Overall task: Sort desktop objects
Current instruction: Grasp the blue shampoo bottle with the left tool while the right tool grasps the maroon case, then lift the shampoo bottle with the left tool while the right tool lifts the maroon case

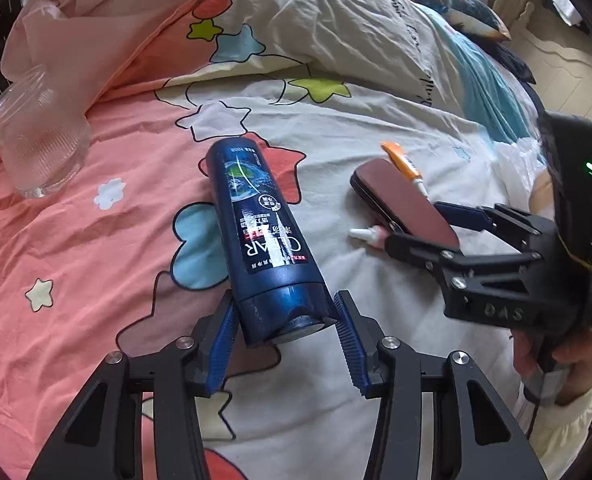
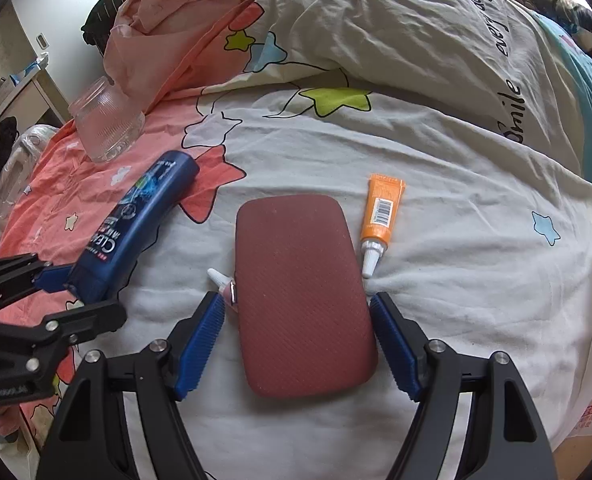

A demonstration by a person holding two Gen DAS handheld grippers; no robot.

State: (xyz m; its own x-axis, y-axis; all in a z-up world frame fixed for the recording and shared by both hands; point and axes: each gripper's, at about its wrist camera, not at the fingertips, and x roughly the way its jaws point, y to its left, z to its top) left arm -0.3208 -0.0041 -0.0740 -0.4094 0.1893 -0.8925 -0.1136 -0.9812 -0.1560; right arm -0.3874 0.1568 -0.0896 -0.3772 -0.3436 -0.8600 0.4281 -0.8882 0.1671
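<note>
Two sets of fingers work over the bed. Your left gripper point(image 1: 285, 344) has its blue fingers point(image 1: 224, 344) around the cap end of the blue shampoo bottle point(image 1: 255, 224); the left pad touches it, a slight gap shows at the right pad, so you cannot tell whether the grip is firm. Your right gripper point(image 2: 298, 344) straddles the maroon case point(image 2: 300, 292), fingers point(image 2: 199, 344) released, gaps on both sides. Just beside the case lie an orange tube point(image 2: 380, 216) and a small white-tipped tube point(image 2: 220, 280). A glass jar point(image 2: 105, 120) stands farther off on the star-patterned bedsheet point(image 2: 456, 208).
</note>
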